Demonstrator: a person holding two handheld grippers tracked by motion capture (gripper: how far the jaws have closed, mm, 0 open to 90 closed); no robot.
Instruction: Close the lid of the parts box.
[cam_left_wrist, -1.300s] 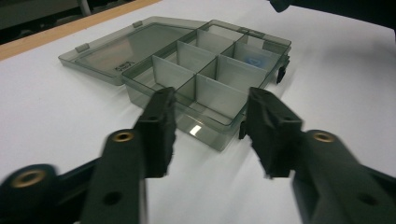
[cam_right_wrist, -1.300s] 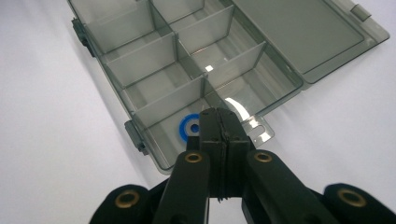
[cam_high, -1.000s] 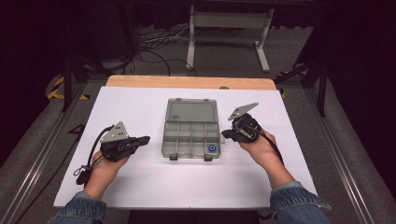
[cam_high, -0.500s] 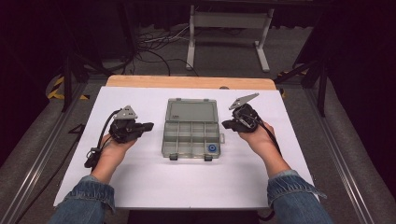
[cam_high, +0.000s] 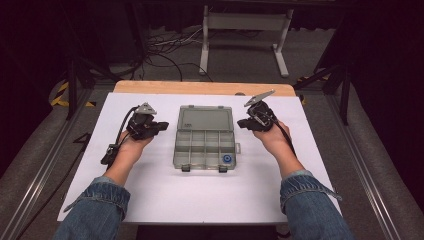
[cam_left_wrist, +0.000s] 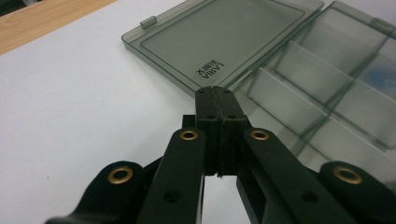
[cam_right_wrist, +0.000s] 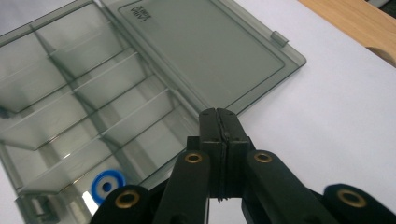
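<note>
Two tools: left tool (cam_high: 161, 126) & right tool (cam_high: 242, 122), jaws pressed together, nothing held
Box: organizer box (cam_high: 205, 148) between both tools, on table (cam_high: 150, 200)
Lid: lid (cam_high: 205, 119) already flat open, just ahead of tips
Contents: blue ring (cam_right_wrist: 107, 185) in one compartment
Left: prob. lid closing, not started
</note>
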